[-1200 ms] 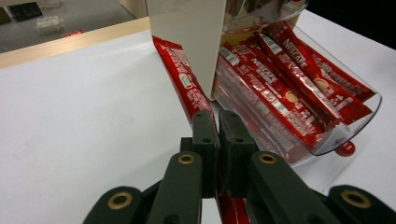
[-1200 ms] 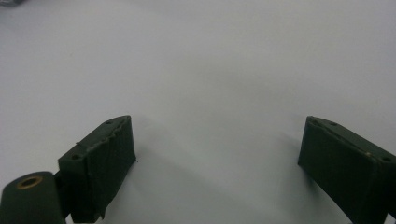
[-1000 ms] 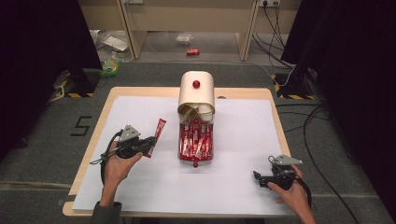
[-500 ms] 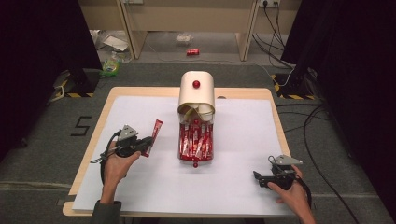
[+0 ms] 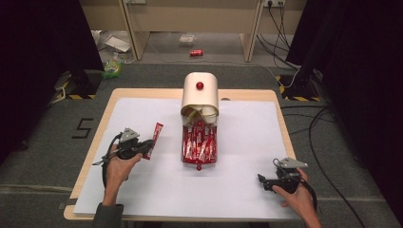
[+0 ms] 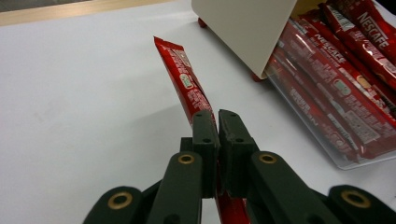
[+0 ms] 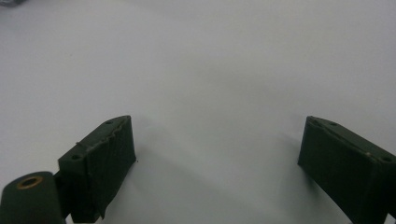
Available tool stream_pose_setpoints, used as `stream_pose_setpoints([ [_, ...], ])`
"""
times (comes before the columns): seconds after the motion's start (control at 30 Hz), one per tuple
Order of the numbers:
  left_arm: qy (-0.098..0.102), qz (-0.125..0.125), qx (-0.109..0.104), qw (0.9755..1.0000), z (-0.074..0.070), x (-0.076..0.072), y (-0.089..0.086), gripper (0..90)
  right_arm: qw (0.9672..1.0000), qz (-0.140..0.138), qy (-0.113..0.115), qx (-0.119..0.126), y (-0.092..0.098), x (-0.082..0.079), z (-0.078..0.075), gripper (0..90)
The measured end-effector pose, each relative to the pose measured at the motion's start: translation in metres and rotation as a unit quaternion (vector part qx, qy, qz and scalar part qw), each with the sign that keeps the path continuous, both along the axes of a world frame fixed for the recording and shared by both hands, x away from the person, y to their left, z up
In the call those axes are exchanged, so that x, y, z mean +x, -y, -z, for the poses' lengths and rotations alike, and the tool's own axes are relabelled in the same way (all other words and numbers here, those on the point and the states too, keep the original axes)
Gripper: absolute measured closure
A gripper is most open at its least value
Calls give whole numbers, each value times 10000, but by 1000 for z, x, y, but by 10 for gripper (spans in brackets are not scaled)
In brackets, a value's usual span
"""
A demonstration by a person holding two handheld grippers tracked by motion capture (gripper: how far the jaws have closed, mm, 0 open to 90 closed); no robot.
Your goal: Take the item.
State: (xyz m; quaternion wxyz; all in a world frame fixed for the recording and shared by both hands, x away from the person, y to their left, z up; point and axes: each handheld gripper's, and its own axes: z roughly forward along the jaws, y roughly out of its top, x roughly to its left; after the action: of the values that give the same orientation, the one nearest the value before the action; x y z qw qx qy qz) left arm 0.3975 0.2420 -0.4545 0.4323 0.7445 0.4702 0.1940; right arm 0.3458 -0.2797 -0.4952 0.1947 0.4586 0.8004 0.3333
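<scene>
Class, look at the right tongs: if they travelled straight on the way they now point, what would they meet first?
The right tongs point left across the bare white sheet; nothing lies close ahead. Farther on, probably the person's left forearm, though depth is unclear.

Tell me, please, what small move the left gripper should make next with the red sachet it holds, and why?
Probably lower it a little further and open the fingers to lay it on the white sheet. The left gripper is shut on one red sachet, held apart from the clear tray of sachets under the cream dispenser, with bare sheet beneath. The right gripper rests open and holds nothing.
</scene>
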Motion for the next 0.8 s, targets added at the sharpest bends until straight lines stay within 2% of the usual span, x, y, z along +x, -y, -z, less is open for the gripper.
stream_pose_setpoints([
  [0.8, -198, -100, 26, 9998, 15, 7, -5, 854, 10000, 0, 0, 1, 0, 0, 0, 110],
])
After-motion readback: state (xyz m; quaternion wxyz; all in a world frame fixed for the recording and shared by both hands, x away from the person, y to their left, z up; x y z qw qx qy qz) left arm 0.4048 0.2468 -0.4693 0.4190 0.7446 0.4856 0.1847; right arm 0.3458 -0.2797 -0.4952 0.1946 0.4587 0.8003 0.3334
